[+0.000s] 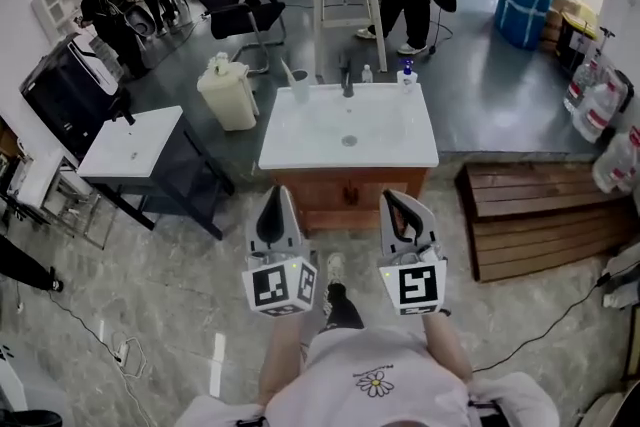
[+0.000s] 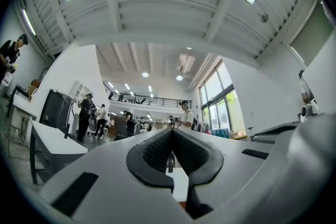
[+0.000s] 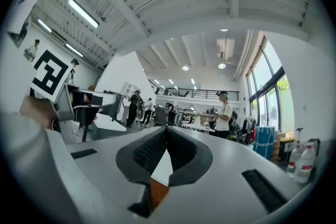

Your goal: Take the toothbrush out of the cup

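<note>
Your left gripper (image 1: 276,195): the jaws are pressed together with nothing between them; you hold it over the floor, short of the near edge of the sink (image 1: 300,153).
Your right gripper (image 1: 394,200): its jaws are closed and empty too, and it sits level with the other, just to its right.
The cup (image 1: 300,87): upright at the sink's back left corner, left of the faucet (image 1: 347,80).
The toothbrush (image 1: 287,71): inside the cup, its upper end leaning out to the left (small in the head view).
Your reach: both grippers are well apart from the cup, with the basin between.
The bottles (image 1: 405,75): two, at the sink's back right.
</note>
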The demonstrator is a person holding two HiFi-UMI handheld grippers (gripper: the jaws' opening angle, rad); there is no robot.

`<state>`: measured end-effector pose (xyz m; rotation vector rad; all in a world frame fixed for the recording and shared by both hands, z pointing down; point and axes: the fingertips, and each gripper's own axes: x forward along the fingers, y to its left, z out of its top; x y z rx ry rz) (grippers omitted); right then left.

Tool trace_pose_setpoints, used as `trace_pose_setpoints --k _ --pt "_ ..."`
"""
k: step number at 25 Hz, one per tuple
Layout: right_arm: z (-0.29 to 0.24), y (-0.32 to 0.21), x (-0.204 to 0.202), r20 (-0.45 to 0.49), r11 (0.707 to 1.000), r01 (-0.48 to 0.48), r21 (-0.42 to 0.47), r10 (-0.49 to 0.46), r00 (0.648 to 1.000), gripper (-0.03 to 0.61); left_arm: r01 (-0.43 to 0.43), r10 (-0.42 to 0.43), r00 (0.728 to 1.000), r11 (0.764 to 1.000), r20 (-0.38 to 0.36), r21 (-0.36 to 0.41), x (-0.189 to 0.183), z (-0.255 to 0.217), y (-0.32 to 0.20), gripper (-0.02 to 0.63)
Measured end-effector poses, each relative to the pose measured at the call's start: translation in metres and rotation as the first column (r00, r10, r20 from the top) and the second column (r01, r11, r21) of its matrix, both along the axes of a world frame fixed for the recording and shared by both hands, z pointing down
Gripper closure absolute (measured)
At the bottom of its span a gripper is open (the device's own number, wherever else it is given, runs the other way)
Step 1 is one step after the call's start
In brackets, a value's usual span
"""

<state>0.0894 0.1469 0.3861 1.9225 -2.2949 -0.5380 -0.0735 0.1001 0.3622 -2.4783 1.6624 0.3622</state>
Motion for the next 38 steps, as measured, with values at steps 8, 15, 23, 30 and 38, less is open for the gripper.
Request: trace_pose_setpoints --k 8,15,23,30,38 --pt "0.002 -0.126 0.008 0.083 0.999 -0.033 -0.018 0.035 0.996 0.566 -0.074 0.071 0.995 0.996 0.071 0.045 0.021 -0.006 -0.130 0.597" --pt "-0.002 -0.257 0.017 0.024 0.992 -0.100 -0.079 0.102 0.994 0.566 -0.153 0.146 0.986 0.984 0.077 0.088 0.056 -0.023 -0.262 0.597" --pt "-0.033 -0.391 0.016 0.087 0.993 -0.100 -0.058 0.105 0.991 0.566 -0.212 0.209 0.977 0.976 0.051 0.052 0.066 -0.037 -0.388 0.597" --pt "-0.038 -0.459 0.007 0.125 0.997 -0.038 -0.071 0.046 0.991 0.566 -0.166 0.166 0.985 0.986 0.050 -0.001 0.056 -0.030 -0.442 0.597" --pt "-0.033 -0.489 -0.006 0.146 0.998 0.046 -0.047 -0.039 0.988 0.566 -0.067 0.069 0.996 0.997 0.057 -0.029 0.034 -0.020 -0.467 0.597"
